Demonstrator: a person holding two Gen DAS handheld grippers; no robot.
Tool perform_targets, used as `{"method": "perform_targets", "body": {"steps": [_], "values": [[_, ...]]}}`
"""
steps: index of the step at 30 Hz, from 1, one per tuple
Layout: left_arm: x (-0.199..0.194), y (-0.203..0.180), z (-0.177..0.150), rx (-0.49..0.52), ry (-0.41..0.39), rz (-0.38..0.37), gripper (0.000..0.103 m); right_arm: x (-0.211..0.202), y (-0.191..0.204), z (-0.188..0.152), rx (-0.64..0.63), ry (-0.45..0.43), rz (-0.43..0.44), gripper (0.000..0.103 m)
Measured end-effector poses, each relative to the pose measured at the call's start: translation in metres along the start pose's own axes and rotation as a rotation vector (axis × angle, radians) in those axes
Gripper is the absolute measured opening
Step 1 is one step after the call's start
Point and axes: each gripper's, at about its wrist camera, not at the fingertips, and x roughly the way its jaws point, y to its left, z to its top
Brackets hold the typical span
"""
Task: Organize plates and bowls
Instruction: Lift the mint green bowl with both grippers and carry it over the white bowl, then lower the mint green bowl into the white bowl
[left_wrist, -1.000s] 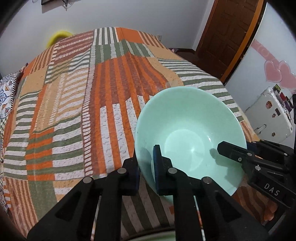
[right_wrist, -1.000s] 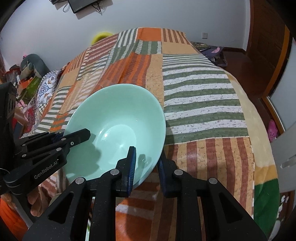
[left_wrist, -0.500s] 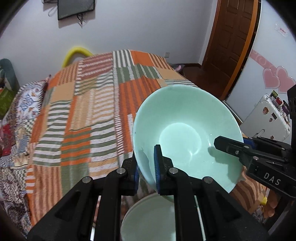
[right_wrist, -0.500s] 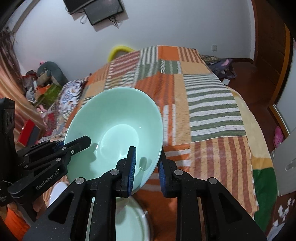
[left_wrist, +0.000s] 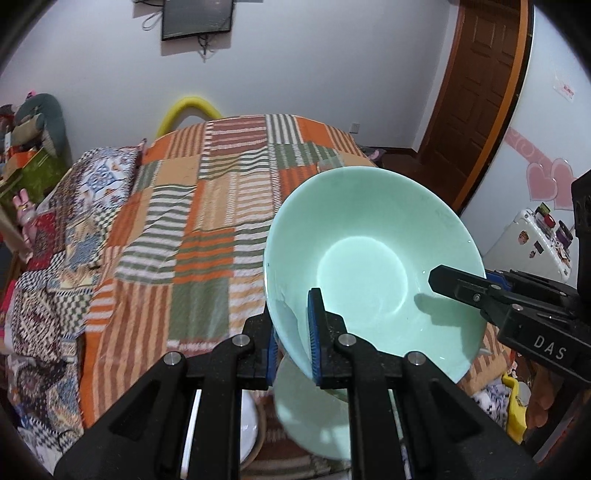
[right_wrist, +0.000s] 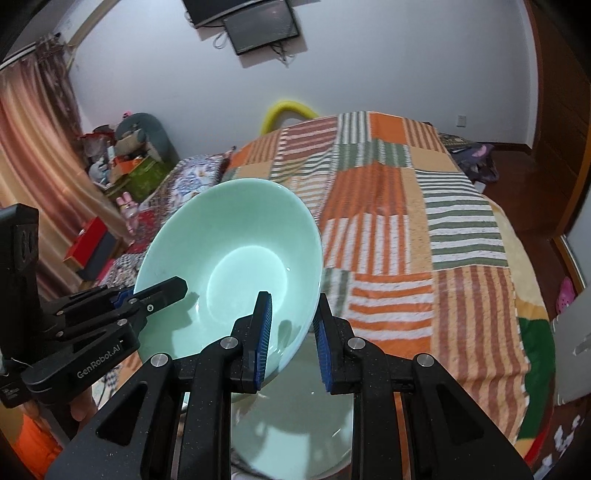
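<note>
Left wrist view: both the left gripper and right gripper pinch opposite rims of the glossy mint-green ceramic bowl; uneven hand travel could twist it loose onto the bowl below.

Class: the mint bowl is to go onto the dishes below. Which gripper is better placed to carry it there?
Neither alone. The left gripper and right gripper each clamp an opposite rim of the mint bowl, so both must lower it together onto the dishes beneath.
</note>
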Motion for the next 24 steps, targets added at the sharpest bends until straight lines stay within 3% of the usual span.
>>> {"method": "perform_targets", "body": {"steps": [13,24], "values": [[-0.065,0.058,-0.040,-0.097,-0.023,0.090,0.014,0.016,0.066,-0.016,-0.084,0.029,0.117,0.021],[-0.065,0.095,-0.071,-0.158,0.014,0.127,0.014,0.042,0.100,-0.038,-0.113,0.092,0.159,0.021]]}}
